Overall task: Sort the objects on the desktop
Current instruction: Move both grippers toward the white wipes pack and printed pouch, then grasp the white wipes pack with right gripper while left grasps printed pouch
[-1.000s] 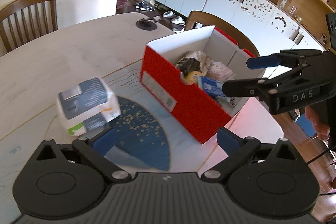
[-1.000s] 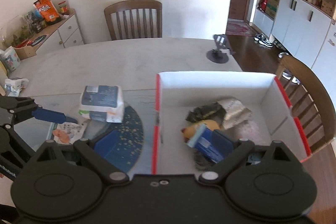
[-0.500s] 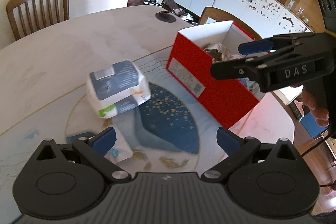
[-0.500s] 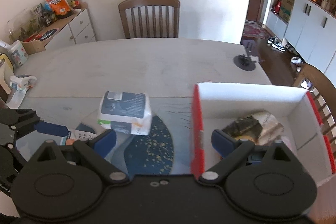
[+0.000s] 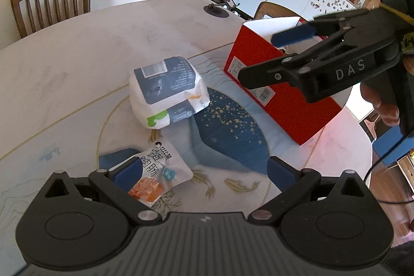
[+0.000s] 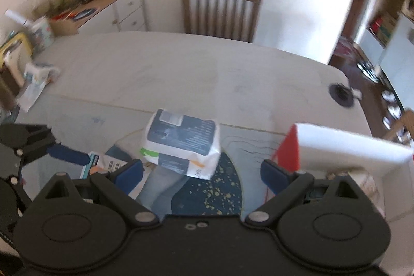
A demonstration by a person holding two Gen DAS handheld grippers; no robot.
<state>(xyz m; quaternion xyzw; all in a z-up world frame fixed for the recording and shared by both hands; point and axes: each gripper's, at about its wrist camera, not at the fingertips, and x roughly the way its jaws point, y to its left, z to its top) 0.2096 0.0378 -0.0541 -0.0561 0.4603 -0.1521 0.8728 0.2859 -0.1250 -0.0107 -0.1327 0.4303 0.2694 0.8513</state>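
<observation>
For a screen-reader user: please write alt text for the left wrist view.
An open left hand-held gripper hovers over a snack pouch on a table. Beyond lie a white tissue pack and a red box, with the open right hand-held gripper alongside.

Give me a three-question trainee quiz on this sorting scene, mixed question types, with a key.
1. True or false: the left gripper is shut on the snack pouch.
2. Multiple choice: the tissue pack lies A) inside the red box, B) on the table beside the box, C) between the right gripper's fingers.
3. Fill in: the pouch lies nearest the left gripper's ____ finger.

Key
1. False: both grippers are open and hold nothing.
2. B: the pack rests on the patterned mat, apart from the box.
3. Left: the pouch is partly hidden behind that finger.
</observation>
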